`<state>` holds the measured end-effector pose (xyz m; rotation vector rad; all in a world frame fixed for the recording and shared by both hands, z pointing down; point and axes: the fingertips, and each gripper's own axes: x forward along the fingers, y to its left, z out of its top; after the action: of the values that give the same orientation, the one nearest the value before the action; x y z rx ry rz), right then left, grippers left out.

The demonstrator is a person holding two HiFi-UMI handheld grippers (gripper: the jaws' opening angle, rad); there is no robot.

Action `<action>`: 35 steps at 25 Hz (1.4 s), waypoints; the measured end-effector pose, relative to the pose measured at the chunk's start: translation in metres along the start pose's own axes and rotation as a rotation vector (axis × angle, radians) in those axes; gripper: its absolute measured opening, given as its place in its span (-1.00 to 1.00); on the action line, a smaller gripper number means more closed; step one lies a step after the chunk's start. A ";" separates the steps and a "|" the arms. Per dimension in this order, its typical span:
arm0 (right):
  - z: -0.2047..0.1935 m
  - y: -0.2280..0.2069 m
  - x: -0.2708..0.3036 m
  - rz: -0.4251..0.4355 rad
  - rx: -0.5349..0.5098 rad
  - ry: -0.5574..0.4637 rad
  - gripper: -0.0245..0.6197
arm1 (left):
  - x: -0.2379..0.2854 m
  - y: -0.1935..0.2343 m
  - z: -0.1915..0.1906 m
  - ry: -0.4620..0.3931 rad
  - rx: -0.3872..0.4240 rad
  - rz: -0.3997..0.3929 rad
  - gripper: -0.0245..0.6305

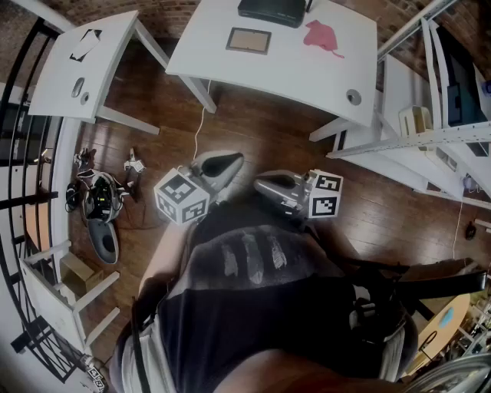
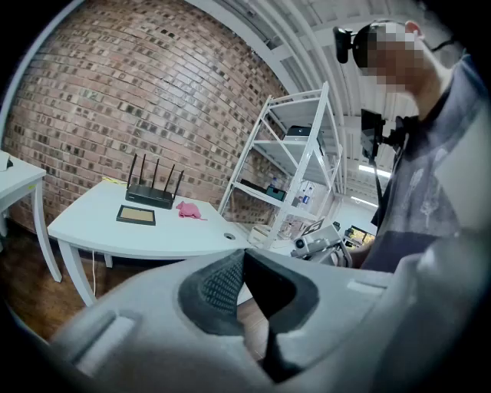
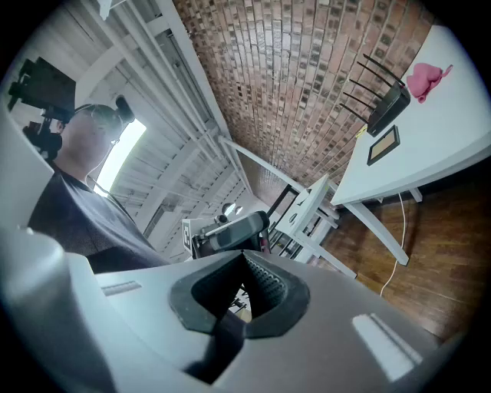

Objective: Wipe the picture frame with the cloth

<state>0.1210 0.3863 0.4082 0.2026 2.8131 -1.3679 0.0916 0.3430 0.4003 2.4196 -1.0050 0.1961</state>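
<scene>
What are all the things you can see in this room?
big table: 1, white, straight ahead
small table: 1, white, at the left
picture frame: 1, dark edge, brown middle, flat on the big table
cloth: 1, pink, on the big table, right of the picture frame
router: 1, black, at the big table's far edge
shelf: 1, white, at the right
cable: 1, white, hanging below the big table
floor: brown wood
left gripper: 1, grey, jaws shut, empty
right gripper: 1, grey, jaws shut, empty
</scene>
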 end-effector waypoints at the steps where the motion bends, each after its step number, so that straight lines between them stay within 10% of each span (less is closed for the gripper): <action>1: 0.004 -0.003 -0.005 0.001 -0.010 0.009 -0.92 | 0.008 -0.002 0.000 0.009 0.006 -0.002 -0.93; 19: 0.047 -0.053 -0.040 -0.099 -0.060 -0.012 -0.92 | 0.076 0.036 0.000 0.123 0.114 -0.011 -0.93; 35: 0.146 -0.151 0.042 -0.276 -0.102 0.054 -0.92 | 0.091 0.201 0.073 0.072 0.102 -0.053 -0.93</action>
<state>0.0544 0.1842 0.4339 -0.1591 3.0373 -1.2720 0.0125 0.1289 0.4464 2.5087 -0.9183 0.3206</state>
